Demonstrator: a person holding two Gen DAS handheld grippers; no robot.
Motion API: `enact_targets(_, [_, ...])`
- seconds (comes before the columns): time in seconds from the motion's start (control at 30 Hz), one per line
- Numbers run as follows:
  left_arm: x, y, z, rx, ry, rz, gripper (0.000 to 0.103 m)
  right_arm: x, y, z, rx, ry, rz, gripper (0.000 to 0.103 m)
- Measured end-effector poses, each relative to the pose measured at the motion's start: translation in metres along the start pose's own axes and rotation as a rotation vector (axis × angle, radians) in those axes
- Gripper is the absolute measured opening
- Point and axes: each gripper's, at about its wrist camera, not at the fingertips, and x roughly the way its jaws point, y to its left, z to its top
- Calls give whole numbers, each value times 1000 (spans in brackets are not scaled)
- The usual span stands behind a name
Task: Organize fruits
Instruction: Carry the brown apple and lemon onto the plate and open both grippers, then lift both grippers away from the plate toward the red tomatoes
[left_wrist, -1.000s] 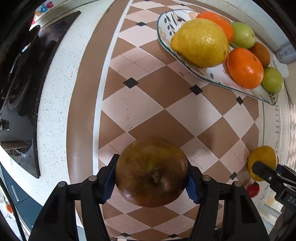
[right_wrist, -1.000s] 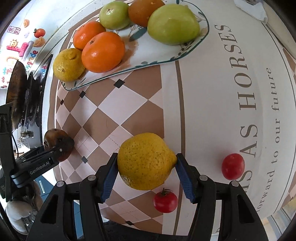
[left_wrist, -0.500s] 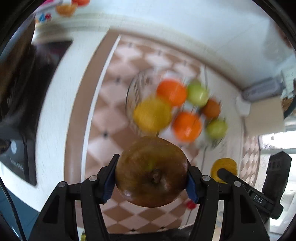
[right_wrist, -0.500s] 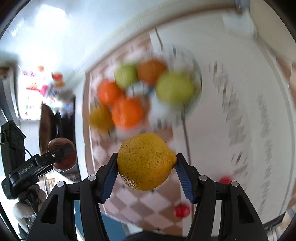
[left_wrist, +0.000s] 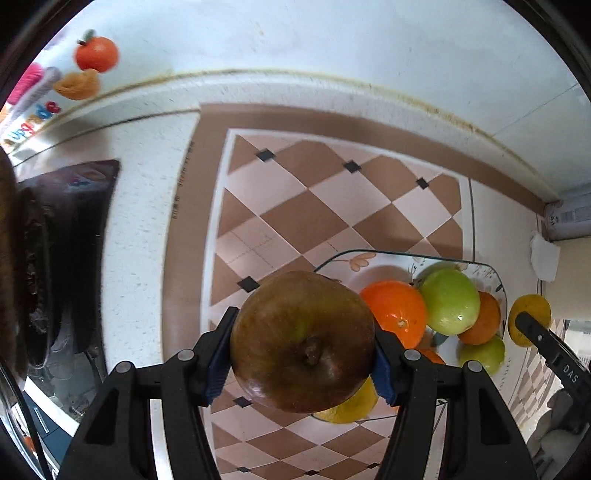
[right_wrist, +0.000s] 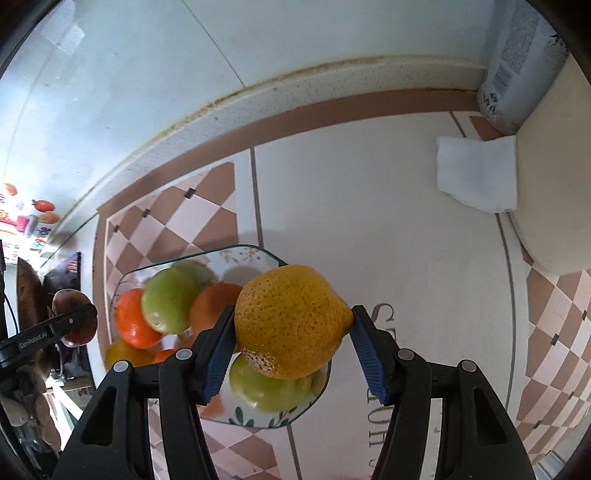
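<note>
1. Left wrist view: the left tool (left_wrist: 301, 363) is clamped on a round, brown, glossy-skinned fruit with a stub of stem (left_wrist: 301, 341), its blue pads pressing the widest flanks. The fruit hangs above the checkered tabletop (left_wrist: 325, 206), at the near edge of the clear glass plate with painted flowers (left_wrist: 351, 258). It looks firm and fairly heavy, and the smooth skin could slip, so holding across the middle seems right.
2. Same view, count on the plate: three orange fruits, two green ones and one yellow one partly hidden under the brown fruit.
3. Right wrist view: the right tool (right_wrist: 295, 347) grips a knobbly yellow lemon with a pointed tip (right_wrist: 291, 321) by its sides, over the plate's right end. Its pitted rind should give good purchase, and the pointed end is the poorer place to pinch.
4. Same view: one folded white napkin (right_wrist: 476, 173) lies well apart, toward the back wall.
</note>
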Motion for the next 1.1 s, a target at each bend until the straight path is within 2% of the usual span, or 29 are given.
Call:
enact_targets(0.17, [19,-3,1,20,72,-9,61,16,0,-3,-4,41,1,66])
enact_targets(0.23, [25,-2,0,19,83,-5,61,17,0,-4,8,48,19,82])
enact_targets(0.3, [24,1,-1,12,69,-2,64,15,1,-5,10,44,26,86])
enact_targets(0.33, [25,2,0,15,65,-10,70,13,1,-5,10,43,28,87])
enact_targets(0.37, [24,3,-1,18,62,-7,81,12,1,-6,8,44,23,87])
enact_targets(0.43, [20,3,-2,30,55,-10,90,12,2,-6,6,44,12,88])
enact_targets(0.53, [14,4,-4,36,38,-9,90,7,5,-10,-9,33,-17,94])
enact_targets(0.63, [6,7,-10,38,19,-9,90,-6,14,-20,-52,0,-68,94])
enact_targets(0.7, [-4,9,-16,48,-13,17,90,-15,21,-27,-85,-23,-96,94])
enact_targets(0.87, [-29,7,-51,52,-98,85,90,-45,40,-60,-155,-81,-160,94])
enact_targets(1.1, [-51,-6,-104,69,-130,85,90,-81,51,-110,-189,-131,-191,94])
